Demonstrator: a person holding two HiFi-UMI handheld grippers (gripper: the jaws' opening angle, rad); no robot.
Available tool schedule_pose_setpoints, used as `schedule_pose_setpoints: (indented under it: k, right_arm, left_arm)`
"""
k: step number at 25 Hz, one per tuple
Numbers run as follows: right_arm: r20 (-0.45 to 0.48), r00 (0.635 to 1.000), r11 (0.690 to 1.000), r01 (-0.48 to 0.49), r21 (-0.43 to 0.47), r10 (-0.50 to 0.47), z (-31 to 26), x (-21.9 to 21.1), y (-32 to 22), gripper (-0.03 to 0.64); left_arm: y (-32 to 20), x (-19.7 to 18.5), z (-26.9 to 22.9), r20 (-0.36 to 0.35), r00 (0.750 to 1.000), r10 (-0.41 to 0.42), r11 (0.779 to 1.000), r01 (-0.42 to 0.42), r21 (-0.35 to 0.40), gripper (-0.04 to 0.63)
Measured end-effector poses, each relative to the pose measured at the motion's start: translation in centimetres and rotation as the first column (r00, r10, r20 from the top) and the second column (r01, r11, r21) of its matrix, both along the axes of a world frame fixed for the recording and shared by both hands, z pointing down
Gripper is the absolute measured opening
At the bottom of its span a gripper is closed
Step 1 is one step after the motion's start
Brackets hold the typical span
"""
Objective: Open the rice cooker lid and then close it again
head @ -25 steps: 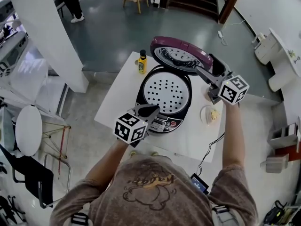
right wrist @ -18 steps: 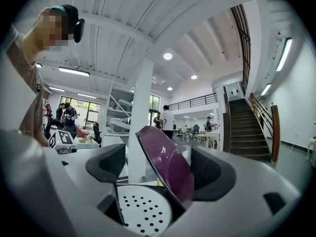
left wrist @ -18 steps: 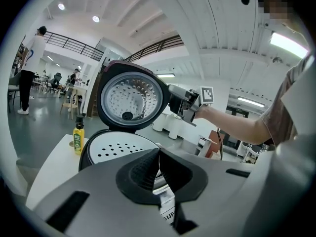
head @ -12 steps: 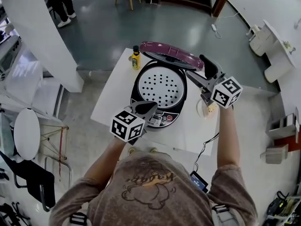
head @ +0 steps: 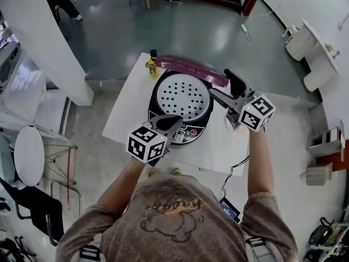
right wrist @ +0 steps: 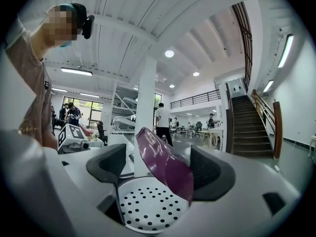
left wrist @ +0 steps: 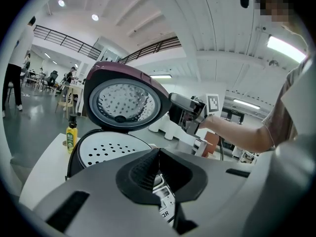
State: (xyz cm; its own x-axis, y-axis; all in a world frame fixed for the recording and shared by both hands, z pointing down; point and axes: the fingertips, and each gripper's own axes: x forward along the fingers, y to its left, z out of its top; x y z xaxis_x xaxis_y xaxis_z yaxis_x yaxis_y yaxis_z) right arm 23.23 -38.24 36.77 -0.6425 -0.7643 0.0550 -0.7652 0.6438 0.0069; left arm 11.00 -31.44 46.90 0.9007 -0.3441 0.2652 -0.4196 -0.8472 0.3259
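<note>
The black rice cooker [head: 163, 111] stands on the white table [head: 122, 121], and its white perforated inner plate [head: 180, 96] [left wrist: 111, 149] [right wrist: 148, 206] shows. Its purple lid [head: 192, 70] [left wrist: 126, 102] [right wrist: 165, 164] hangs half raised over the back of the pot. My right gripper [head: 222, 87] [right wrist: 159, 168] is at the lid's right edge. Its jaws stand wide, with the lid's rim between them, close against the right pad. My left gripper [head: 173, 123] [left wrist: 158, 168] is shut on nothing, just over the cooker's front control panel.
A small yellow bottle [head: 153, 63] [left wrist: 72, 135] stands at the table's far left corner, beside the lid. A black cable [head: 240, 165] hangs off the table's near right edge. A round white chair [head: 30, 152] stands to the left on the floor.
The lid has swung down from nearly upright to a low tilt over the pot. My right gripper has come down and in with it. The left gripper has stayed by the control panel.
</note>
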Motion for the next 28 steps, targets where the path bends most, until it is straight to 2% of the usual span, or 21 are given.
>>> schedule_pose_setpoints:
  k: [14, 28]
  right_arm:
    - [0.021, 0.999, 0.998, 0.042, -0.049, -0.041, 3.0, -1.5, 3.0, 0.387]
    - [0.034, 0.999, 0.996, 0.022, -0.092, -0.019, 6.9, -2.5, 5.7, 0.373]
  left_arm:
    - [0.3, 0.5, -0.7, -0.019, 1.0, 0.011, 1.0, -0.011, -0.001, 0.021]
    - [0.3, -0.7, 0.5, -0.007, 1.0, -0.021, 1.0, 0.021, -0.024, 0.021]
